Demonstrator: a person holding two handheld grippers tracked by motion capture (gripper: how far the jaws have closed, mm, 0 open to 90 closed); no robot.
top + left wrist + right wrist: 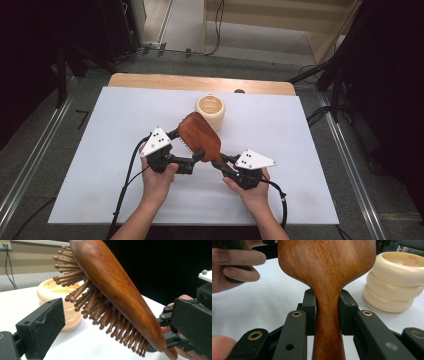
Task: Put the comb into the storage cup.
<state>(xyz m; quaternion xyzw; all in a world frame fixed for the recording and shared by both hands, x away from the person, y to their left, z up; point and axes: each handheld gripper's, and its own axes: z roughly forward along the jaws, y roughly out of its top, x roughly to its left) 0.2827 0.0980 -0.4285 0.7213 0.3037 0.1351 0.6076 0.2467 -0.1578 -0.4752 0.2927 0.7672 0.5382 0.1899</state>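
A brown wooden hairbrush [200,135] is held tilted above the white table, its back up and its bristles [100,312] pointing down and left. My right gripper [222,161] is shut on the brush's narrow handle [328,315], one jaw on each side. My left gripper [187,146] is open, its jaws spread wide on either side of the brush head [117,282] without touching it. A cream ridged cup [210,111] stands upright just behind the brush, and it appears again in the left gripper view [52,290] and the right gripper view [394,282].
A white sheet [100,165] covers a wooden table whose far edge [200,81] shows beyond it. Dark stands and cables line the floor on both sides. Bare sheet lies left, right and in front of my hands.
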